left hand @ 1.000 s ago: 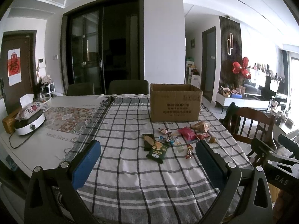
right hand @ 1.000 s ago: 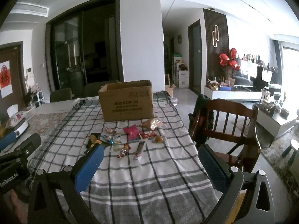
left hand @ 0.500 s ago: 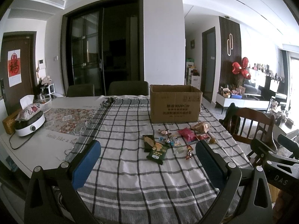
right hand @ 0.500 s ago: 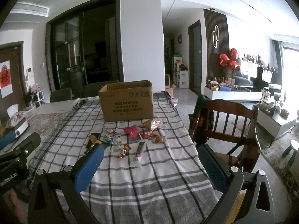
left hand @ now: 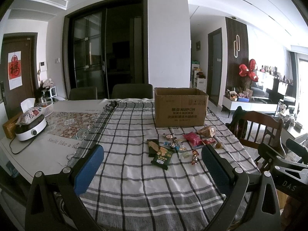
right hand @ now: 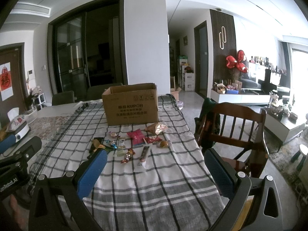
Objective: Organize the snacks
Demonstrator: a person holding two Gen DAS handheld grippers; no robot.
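Checked grey-and-white cloth (left hand: 134, 173) covers the dining table in the left wrist view, with an open cardboard box (left hand: 181, 107) standing at its far end. Just in front of the box lies a loose scatter of snacks: a green packet (left hand: 161, 156) nearest the camera, a red packet (left hand: 192, 137) closer to the box, a brown bag (left hand: 207, 130) at the box's right corner. The left gripper (left hand: 152, 165) hangs above the near cloth, jaws wide apart and empty, well short of the snacks. Left of the box, a white cooker (left hand: 30, 128) sits on the bare tabletop.

From the right wrist view, the same box (right hand: 130, 104) stands beyond the snacks; a long stick packet (right hand: 144, 154) and a red packet (right hand: 135, 135) lie before it. The right gripper (right hand: 154, 168) has its jaws spread, holding nothing. A wooden chair (right hand: 234, 127) stands right of the box.
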